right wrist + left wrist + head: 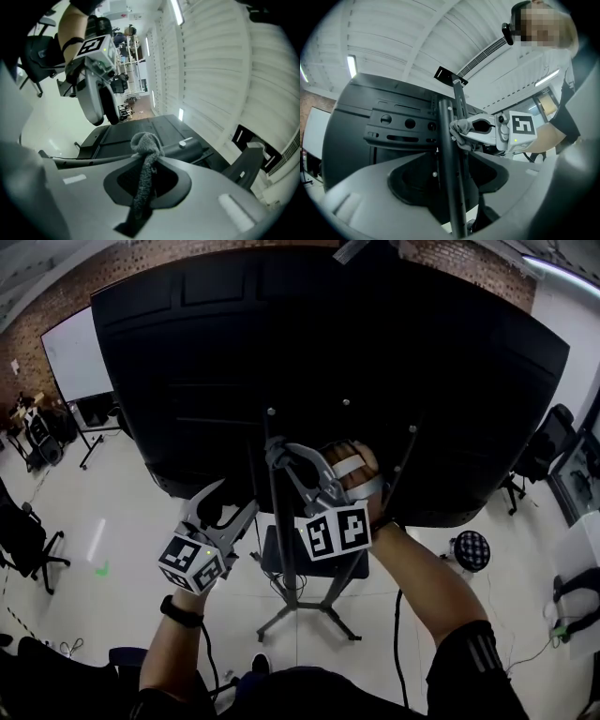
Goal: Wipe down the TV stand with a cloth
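TV stand pole is sitting clamped in the left gripper. Higher up the pole, the right gripper is pinching a grey cloth against it; firm, even strokes seem advisable.

The cloth is mottled grey. The TV back and stand pole are black. The left gripper and right gripper are pale grey, with cubes in black-and-white squares. The floor is glossy white.
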The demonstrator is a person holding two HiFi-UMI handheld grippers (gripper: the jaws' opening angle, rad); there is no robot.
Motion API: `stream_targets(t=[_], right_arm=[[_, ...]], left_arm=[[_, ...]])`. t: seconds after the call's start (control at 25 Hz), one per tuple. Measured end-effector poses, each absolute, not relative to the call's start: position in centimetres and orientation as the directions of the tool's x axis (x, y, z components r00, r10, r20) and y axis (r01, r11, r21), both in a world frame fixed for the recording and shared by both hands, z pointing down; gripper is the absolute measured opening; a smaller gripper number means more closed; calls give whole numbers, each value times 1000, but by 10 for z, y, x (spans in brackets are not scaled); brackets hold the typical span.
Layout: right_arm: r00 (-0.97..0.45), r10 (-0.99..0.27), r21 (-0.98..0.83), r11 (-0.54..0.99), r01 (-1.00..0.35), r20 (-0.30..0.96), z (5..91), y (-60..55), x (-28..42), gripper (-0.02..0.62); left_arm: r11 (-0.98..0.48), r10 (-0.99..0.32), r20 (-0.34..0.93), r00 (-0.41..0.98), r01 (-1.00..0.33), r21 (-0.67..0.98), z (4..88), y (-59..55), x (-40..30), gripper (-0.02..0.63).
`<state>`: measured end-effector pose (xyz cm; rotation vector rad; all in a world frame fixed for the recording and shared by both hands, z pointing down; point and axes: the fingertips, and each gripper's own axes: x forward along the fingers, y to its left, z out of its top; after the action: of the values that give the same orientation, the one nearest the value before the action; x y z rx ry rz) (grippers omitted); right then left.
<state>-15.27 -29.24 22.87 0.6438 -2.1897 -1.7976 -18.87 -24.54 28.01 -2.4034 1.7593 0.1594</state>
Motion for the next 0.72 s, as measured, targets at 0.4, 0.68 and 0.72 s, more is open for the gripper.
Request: stream_targets(t=[0.4, 0.68, 0.72], right_arm=[[-875, -477, 990, 58, -129, -86, 260, -280, -161, 20], [-853, -521, 998, 65, -22, 15, 305, -279, -176, 20], [-847, -532, 997, 71, -9, 30, 312, -280, -177, 20]], left_arm=[[-310, -942, -123, 312, -950, -40, 311, -234, -177, 276], [-370, -923, -109, 368, -929, -7, 330, -236, -183, 276], [-379, -920, -107, 377, -925, 1, 334, -235, -184, 276]])
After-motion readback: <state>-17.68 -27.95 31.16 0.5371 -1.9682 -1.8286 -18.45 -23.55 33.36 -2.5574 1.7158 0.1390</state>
